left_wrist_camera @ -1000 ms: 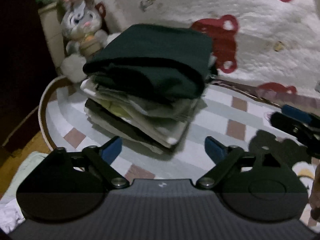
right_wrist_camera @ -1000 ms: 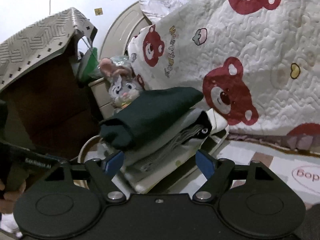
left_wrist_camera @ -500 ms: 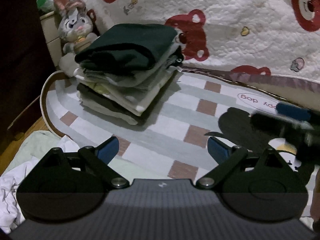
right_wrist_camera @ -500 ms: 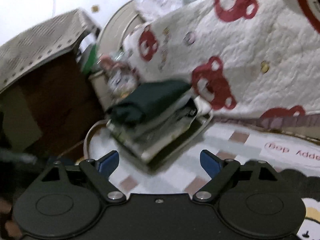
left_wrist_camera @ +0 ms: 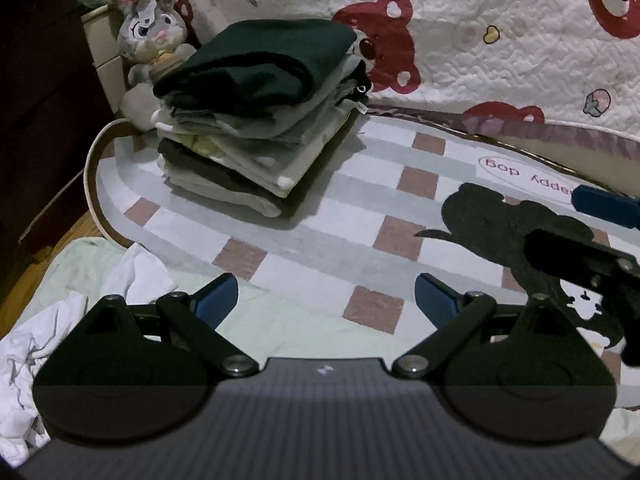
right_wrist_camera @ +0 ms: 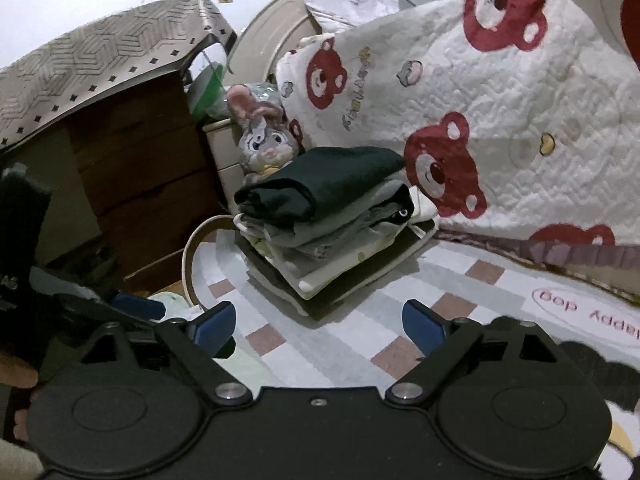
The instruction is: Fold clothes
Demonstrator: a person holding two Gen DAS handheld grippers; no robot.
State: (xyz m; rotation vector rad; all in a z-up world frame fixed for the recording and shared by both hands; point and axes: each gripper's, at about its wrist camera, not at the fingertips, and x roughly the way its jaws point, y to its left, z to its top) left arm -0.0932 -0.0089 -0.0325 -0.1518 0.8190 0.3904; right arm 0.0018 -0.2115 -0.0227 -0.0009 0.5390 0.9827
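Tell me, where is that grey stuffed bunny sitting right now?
The stuffed bunny sits far left in both views, just behind the stack of folded clothes, against the bear quilt.

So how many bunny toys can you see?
1. The grey bunny toy sits behind the stack of folded clothes, against the bear blanket by the cream cabinet. The stack hides its lower part, so another could be tucked behind.
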